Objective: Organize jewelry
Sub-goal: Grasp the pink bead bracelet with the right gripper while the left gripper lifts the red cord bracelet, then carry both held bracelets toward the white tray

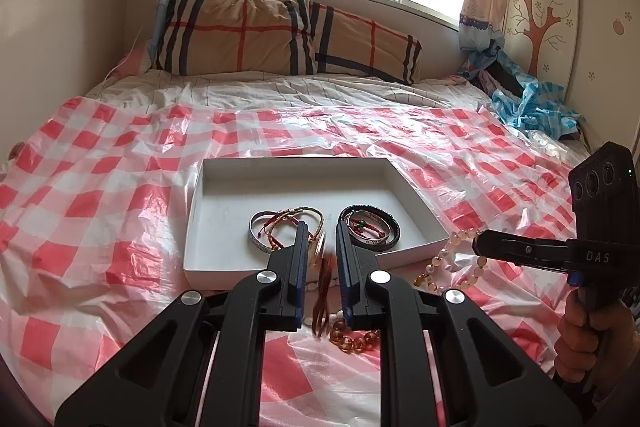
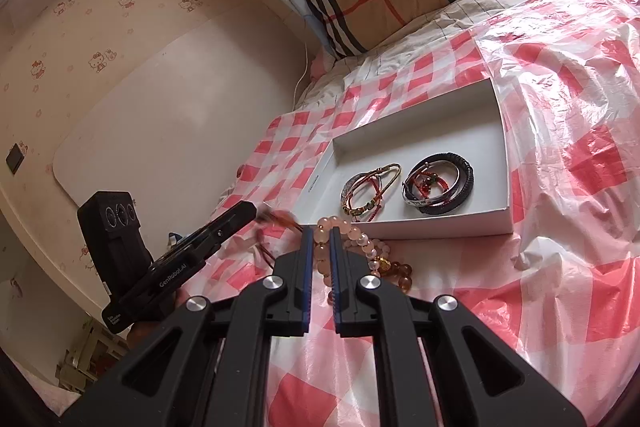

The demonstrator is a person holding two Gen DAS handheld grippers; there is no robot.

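A white open box [image 1: 224,259] lies on the bed and holds two heaps of bracelets: a silver band with red and gold cords [image 1: 280,231] on the left, and a black braided ring with silver and red pieces [image 1: 370,229] on the right. My left gripper [image 1: 321,227] hovers at the box's near edge, shut on a blurred brown tasselled piece [image 1: 320,291] that hangs down. My right gripper [image 2: 321,231] is shut on a pale pink bead bracelet [image 2: 362,241] just in front of the box [image 2: 440,227]. An amber bead bracelet [image 1: 354,341] lies on the sheet below.
A red and white checked plastic sheet [image 1: 120,187] covers the bed. Plaid pillows [image 1: 280,35] sit at the head under a window. Crumpled blue plastic [image 1: 528,107] lies at the far right. A wall [image 2: 140,107] runs along the bed's left side.
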